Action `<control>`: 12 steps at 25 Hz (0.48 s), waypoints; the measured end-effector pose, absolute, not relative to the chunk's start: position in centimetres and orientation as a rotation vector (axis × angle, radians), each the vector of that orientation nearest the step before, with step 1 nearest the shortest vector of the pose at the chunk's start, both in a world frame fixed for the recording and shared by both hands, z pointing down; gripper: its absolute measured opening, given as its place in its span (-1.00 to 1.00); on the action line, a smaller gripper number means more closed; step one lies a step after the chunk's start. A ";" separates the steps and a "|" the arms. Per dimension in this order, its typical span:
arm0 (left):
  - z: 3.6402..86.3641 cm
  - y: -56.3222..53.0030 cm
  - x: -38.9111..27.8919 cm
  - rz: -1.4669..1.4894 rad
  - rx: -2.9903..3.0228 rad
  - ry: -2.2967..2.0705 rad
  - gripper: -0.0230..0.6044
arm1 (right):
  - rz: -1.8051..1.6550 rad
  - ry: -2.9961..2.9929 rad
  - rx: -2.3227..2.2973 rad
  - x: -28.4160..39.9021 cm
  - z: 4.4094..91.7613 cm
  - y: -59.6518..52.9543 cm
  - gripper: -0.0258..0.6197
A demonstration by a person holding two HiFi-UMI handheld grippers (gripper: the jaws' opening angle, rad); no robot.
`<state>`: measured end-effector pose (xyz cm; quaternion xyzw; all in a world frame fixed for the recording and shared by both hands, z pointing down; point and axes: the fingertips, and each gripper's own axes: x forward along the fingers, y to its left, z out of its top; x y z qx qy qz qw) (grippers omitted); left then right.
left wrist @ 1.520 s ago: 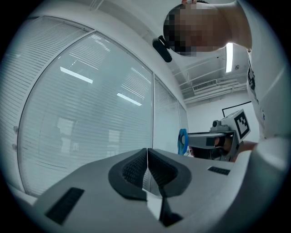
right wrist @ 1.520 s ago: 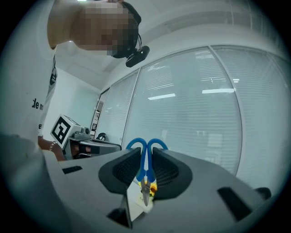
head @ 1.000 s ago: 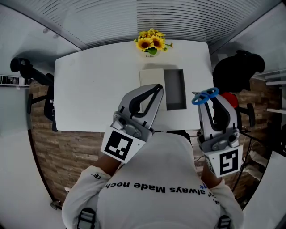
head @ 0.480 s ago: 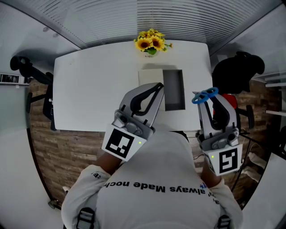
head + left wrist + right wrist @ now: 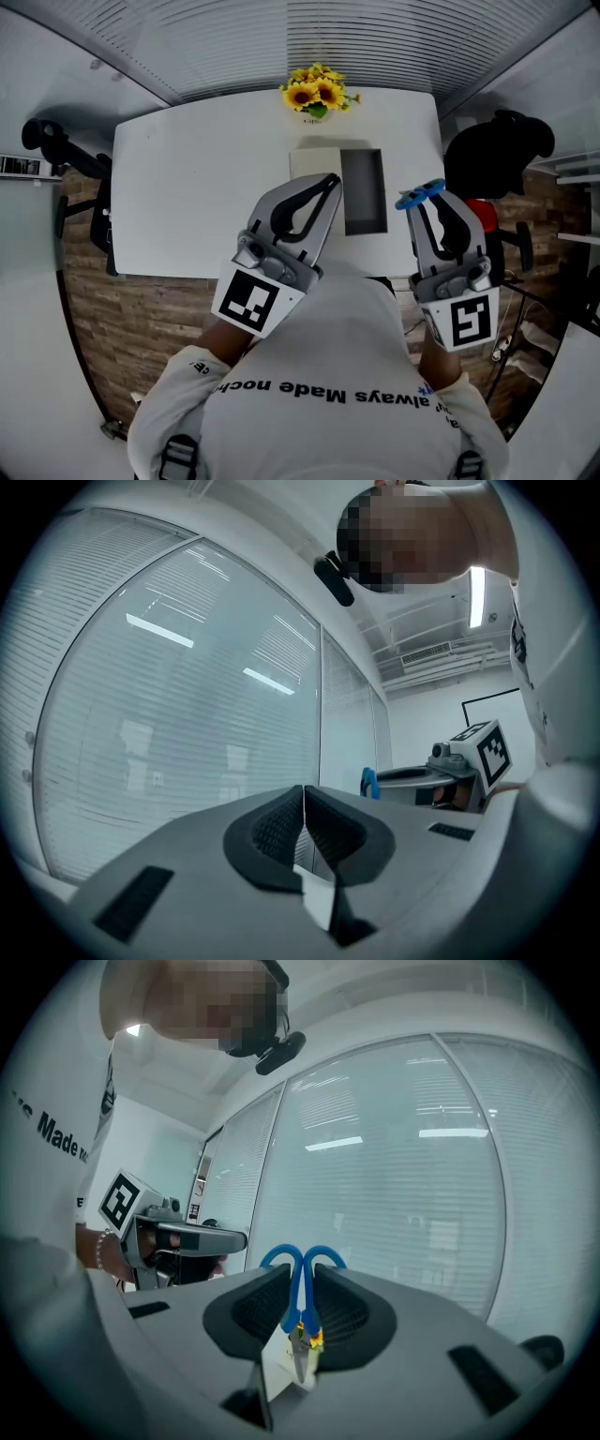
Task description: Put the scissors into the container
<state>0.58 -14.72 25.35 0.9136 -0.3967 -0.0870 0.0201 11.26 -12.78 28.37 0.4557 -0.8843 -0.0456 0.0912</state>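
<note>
Carry: pinching scissors (image 5: 300, 1274) in right claw (image 5: 431, 202) for dropping into container (image 5: 364, 187); idling left claw (image 5: 332, 183) pressed together, empty.

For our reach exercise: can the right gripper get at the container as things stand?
Probably yes. The right gripper, shut on the scissors, hangs just right of the open container with nothing between them; the left gripper sits at its other side.

"always Made" on the shirt (image 5: 328, 352)
</note>
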 end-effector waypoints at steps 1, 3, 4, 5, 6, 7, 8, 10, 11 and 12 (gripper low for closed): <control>25.4 -14.7 0.6 -0.264 2.835 -1.227 -0.85 | -0.129 -2.620 1.351 11.3 28.7 -13.0 -0.65; 25.6 -14.8 0.7 -0.255 2.836 -1.223 -0.85 | -0.117 -2.605 1.343 11.4 29.4 -13.2 -0.65; 25.6 -14.9 0.7 -0.255 2.836 -1.223 -0.85 | -0.113 -2.599 1.339 11.5 29.8 -13.3 -0.65; 25.6 -14.9 0.8 -0.257 2.836 -1.223 -0.85 | -0.108 -2.593 1.334 11.5 30.1 -13.4 -0.65; 25.6 -14.9 0.8 -0.260 2.837 -1.222 -0.85 | -0.103 -2.588 1.329 11.5 30.4 -13.5 -0.65; 25.5 -14.9 0.8 -0.262 2.839 -1.220 -0.85 | -0.098 -2.583 1.325 11.5 30.7 -13.6 -0.65; 25.5 -14.9 0.8 -0.261 2.841 -1.217 -0.85 | -0.094 -2.578 1.321 11.5 30.9 -13.6 -0.65; 25.6 -14.9 0.9 -0.255 2.843 -1.213 -0.85 | -0.085 -2.570 1.315 11.5 31.4 -13.8 -0.65; 25.6 -14.9 0.9 -0.254 2.842 -1.212 -0.85 | -0.079 -2.565 1.313 11.6 31.8 -13.9 -0.65; 25.6 -14.9 0.9 -0.255 2.841 -1.213 -0.85 | -0.073 -2.560 1.312 11.6 32.1 -14.0 -0.65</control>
